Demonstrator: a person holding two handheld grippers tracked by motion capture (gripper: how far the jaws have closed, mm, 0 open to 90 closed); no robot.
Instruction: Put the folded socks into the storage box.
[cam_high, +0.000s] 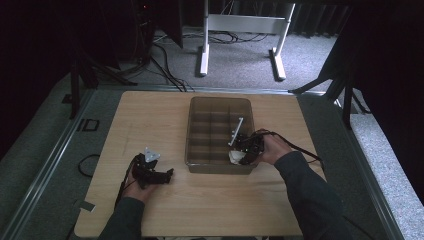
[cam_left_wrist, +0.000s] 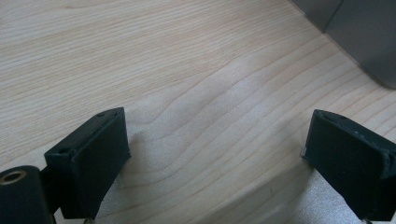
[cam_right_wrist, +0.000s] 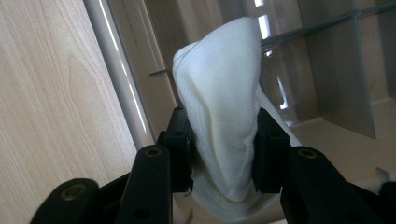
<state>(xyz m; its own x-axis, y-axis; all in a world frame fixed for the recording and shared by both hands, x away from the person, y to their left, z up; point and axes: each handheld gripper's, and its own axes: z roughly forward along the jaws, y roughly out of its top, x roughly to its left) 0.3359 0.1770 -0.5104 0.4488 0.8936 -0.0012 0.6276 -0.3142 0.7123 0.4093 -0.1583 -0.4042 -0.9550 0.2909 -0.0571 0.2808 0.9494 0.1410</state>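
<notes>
Pale wood worktop (cam_high: 165, 200): near its front-left corner the left gripper (cam_left_wrist: 217, 154) rests, jaws spread and empty. Rightward, the right gripper (cam_right_wrist: 224, 149) pinches a white cloth (cam_right_wrist: 224, 107) over the divided bin's (cam_high: 195, 107) front-right compartment. Placing seems underway; next, probably lower and release.

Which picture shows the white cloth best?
The right gripper view: the white cloth appears close up, pinched in the right claw. The high view shows a small white patch at the compartment box. The left gripper view shows tabletop.
</notes>
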